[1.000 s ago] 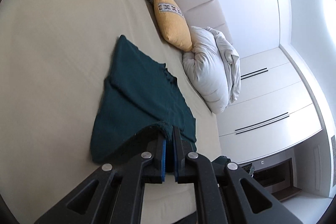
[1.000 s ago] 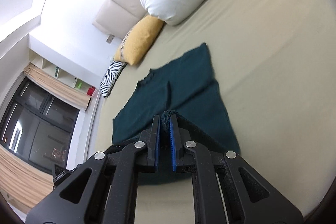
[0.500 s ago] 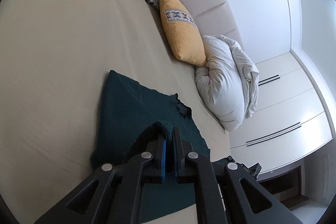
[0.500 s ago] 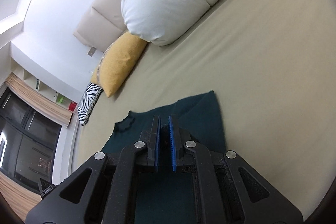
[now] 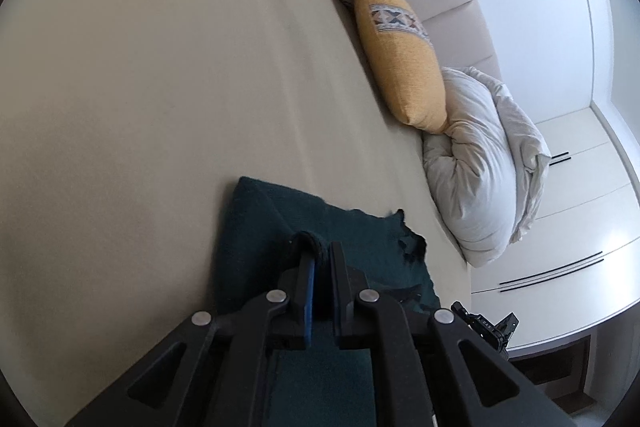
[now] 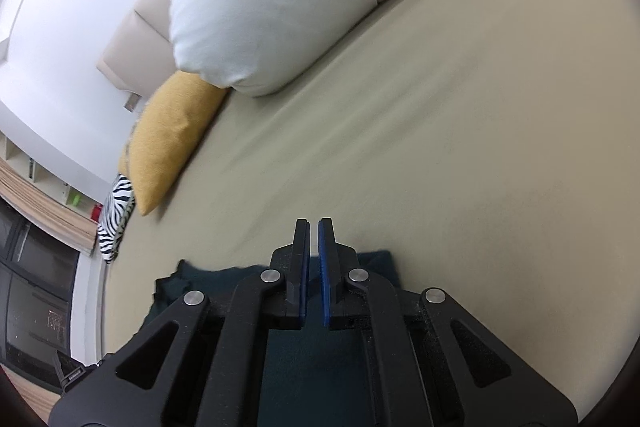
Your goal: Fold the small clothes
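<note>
Teal knit garment (image 5: 256, 227) lies on the bed (image 5: 140, 87); left hand-held gripper (image 5: 320, 267) pinches its edge. Right hand-held gripper (image 6: 314, 247) is pressed nearly together above the cloth, grip unclear. Carry both corners level to the far edge, then release. Count: one garment, two throw pillows, one duvet (image 5: 480, 163).

Both wrist views look steeply down, close over one bed (image 5: 160, 87).
</note>
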A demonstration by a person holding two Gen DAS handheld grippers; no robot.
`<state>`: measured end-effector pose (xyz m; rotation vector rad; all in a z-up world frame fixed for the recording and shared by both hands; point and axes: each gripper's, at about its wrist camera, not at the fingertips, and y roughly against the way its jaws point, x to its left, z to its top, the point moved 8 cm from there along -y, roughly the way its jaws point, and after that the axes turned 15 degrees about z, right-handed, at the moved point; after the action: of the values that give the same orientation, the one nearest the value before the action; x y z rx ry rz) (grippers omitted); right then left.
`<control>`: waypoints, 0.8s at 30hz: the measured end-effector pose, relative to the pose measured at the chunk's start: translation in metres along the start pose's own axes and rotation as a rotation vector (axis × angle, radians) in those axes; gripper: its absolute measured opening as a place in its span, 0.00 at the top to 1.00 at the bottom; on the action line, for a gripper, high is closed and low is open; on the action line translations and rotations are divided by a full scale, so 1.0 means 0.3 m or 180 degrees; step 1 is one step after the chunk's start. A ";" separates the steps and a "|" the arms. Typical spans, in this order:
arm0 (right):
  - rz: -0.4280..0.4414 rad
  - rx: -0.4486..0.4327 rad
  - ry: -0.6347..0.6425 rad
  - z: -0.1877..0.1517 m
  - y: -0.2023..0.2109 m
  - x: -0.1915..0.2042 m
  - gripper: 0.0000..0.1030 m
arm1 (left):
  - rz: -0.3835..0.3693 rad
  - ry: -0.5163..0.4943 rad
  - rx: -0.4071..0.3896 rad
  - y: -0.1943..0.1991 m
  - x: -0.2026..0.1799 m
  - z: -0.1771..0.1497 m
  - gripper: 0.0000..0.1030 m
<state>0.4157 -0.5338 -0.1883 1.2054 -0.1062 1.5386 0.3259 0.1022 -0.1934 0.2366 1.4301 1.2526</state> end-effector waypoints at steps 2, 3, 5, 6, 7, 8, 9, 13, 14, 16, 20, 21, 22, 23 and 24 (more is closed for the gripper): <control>-0.0185 0.0078 0.0002 0.004 -0.042 -0.040 0.92 | -0.0015 0.0013 0.0030 -0.013 0.014 -0.005 0.89; -0.0234 0.0065 0.0006 0.004 -0.042 -0.047 0.92 | -0.0027 -0.0015 0.0012 -0.002 0.009 -0.007 0.83; -0.0147 0.0056 0.0132 -0.007 -0.029 -0.030 0.89 | 0.0005 -0.0126 -0.0065 0.032 -0.008 -0.014 0.66; -0.0197 0.0089 0.0255 -0.015 -0.026 -0.018 0.82 | 0.0068 -0.0170 -0.0121 0.052 -0.012 -0.016 0.53; -0.0275 0.0149 0.0411 -0.031 -0.018 -0.007 0.81 | 0.0109 -0.0210 -0.0167 0.066 -0.016 -0.017 0.42; -0.0362 0.0230 0.0608 -0.044 -0.018 0.011 0.78 | 0.0147 -0.0259 -0.0222 0.083 -0.020 -0.018 0.39; -0.0402 0.0298 0.0741 -0.053 -0.021 0.026 0.72 | 0.0175 -0.0289 -0.0257 0.096 -0.023 -0.020 0.37; -0.0594 0.0636 0.1186 -0.109 -0.072 0.081 0.48 | 0.0303 -0.0371 -0.0335 0.114 -0.022 -0.023 0.33; -0.0720 0.0759 0.1286 -0.126 -0.097 0.079 0.48 | 0.0367 -0.0424 -0.0346 0.109 -0.024 -0.024 0.33; -0.0744 0.0900 0.1367 -0.156 -0.147 0.075 0.48 | 0.0500 -0.0630 -0.0409 0.098 -0.041 -0.028 0.34; -0.0844 0.0883 0.1638 -0.182 -0.187 0.082 0.59 | 0.0708 -0.0931 -0.0502 0.064 -0.072 -0.026 0.34; -0.0833 0.0875 0.1661 -0.185 -0.192 0.088 0.63 | 0.0736 -0.0972 -0.0505 0.056 -0.077 -0.024 0.34; -0.0843 0.0866 0.1688 -0.183 -0.196 0.092 0.65 | 0.0758 -0.1012 -0.0515 0.048 -0.082 -0.023 0.36; -0.0882 0.0835 0.1732 -0.178 -0.199 0.096 0.67 | 0.0785 -0.1071 -0.0517 0.038 -0.090 -0.023 0.38; -0.0904 0.0814 0.1764 -0.179 -0.203 0.101 0.67 | 0.0814 -0.1130 -0.0502 0.025 -0.099 -0.026 0.45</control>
<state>0.4341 -0.4567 -0.2230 0.8966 0.6168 1.6048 0.3254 0.0792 -0.1718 0.5196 1.0134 1.4404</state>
